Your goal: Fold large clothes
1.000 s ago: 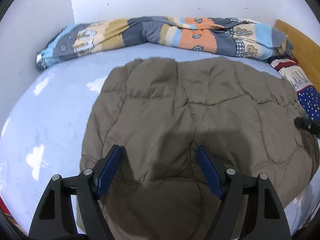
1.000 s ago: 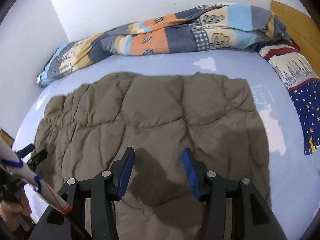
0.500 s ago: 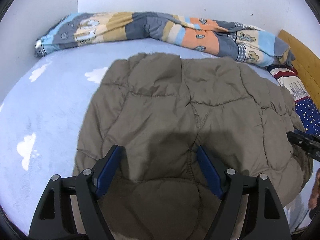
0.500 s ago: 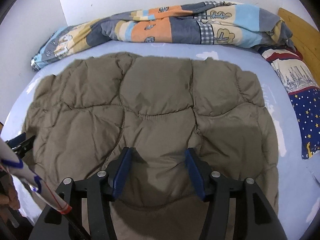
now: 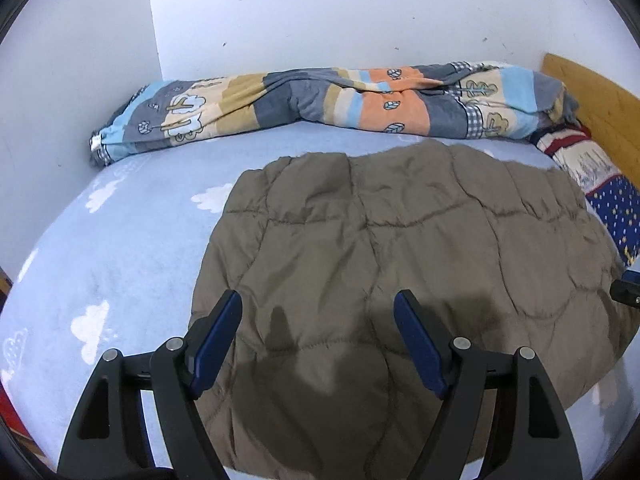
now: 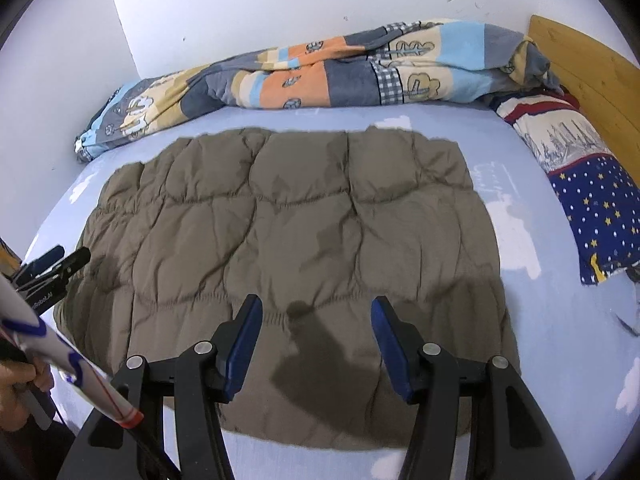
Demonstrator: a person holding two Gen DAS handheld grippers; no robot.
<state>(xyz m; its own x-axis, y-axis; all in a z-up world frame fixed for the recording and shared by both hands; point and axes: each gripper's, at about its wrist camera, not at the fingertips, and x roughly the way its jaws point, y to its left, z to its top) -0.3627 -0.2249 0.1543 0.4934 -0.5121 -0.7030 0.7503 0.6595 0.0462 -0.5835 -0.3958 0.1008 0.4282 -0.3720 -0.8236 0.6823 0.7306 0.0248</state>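
Note:
A brown quilted puffer garment (image 5: 400, 264) lies folded and flat on the light blue bed sheet (image 5: 120, 264); it also shows in the right wrist view (image 6: 296, 232). My left gripper (image 5: 318, 304) is open and empty, held above the garment's near left part. My right gripper (image 6: 316, 308) is open and empty above the garment's near edge. The left gripper's tips show at the left of the right wrist view (image 6: 56, 264), beside the garment's left edge. The right gripper's tip shows at the right edge of the left wrist view (image 5: 628, 292).
A rolled patchwork quilt (image 5: 320, 100) lies along the white wall at the back, also in the right wrist view (image 6: 320, 76). A starred navy pillow (image 6: 592, 208) and a wooden headboard (image 6: 588, 68) are at the right. A white striped cable (image 6: 60, 364) crosses lower left.
Both grippers have pulled back and risen from the garment, so more bed and wall show. Both stay open. The garment lies still.

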